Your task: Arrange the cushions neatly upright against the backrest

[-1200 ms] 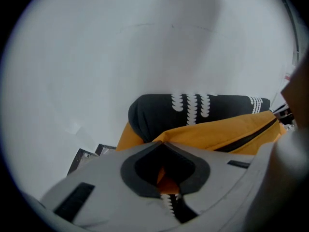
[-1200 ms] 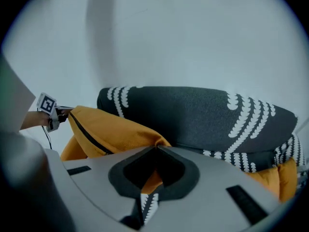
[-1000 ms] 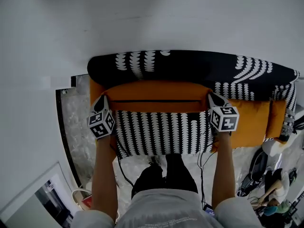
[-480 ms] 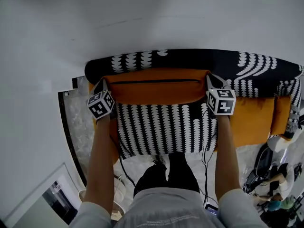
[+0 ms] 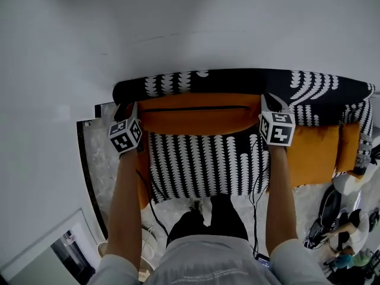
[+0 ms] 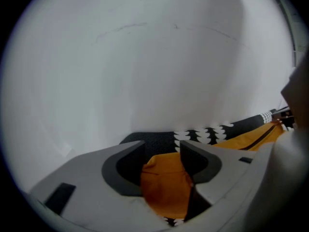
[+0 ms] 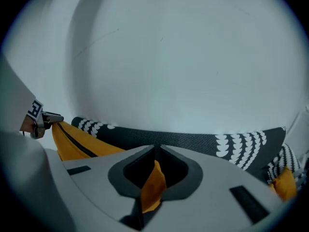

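Wall (image 5: 190,22) close behind backrest (image 5: 237,79)

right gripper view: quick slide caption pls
The right gripper pinches a corner of the orange cushion, patterned backrest behind.

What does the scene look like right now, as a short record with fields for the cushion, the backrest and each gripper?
cushion: orange zipped edge facing up, set along the backrest
backrest: black with a white pattern, against a pale wall
left gripper: jaws have just been opening; the cushion's orange corner sits between them, not pinched
right gripper: shut on a fold of the cushion's other corner
task status: cushion at the backrest, one side released
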The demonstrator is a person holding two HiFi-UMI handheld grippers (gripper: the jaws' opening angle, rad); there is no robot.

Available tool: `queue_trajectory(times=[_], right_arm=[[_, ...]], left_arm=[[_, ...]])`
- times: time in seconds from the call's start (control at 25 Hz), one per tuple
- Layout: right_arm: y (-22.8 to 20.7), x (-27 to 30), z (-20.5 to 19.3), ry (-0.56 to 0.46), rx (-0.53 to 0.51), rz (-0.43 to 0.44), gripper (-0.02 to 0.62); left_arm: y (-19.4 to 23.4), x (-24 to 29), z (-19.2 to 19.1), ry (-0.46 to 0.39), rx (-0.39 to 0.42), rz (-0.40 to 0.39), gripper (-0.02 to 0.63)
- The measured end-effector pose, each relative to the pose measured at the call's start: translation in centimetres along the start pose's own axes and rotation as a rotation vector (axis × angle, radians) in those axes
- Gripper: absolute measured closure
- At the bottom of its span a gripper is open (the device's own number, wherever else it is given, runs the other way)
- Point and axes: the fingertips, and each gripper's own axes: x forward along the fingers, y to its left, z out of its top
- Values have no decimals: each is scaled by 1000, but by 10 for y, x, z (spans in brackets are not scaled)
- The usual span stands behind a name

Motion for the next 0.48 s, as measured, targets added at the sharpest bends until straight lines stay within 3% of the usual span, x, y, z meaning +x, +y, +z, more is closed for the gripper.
queue_trajectory(times=[0.04, 0.2, 0.48], right_arm=[[-2, -7, 4, -18, 4, -12, 578], [-6, -35, 20, -79, 7, -31, 578], [-6, -112, 23, -117, 24, -48, 578]], left_arm=[[-4, -4, 5, -14, 19, -25, 359], [-11, -29, 28, -98, 57, -48, 348], [-16, -97, 51, -200, 25, -77, 341]])
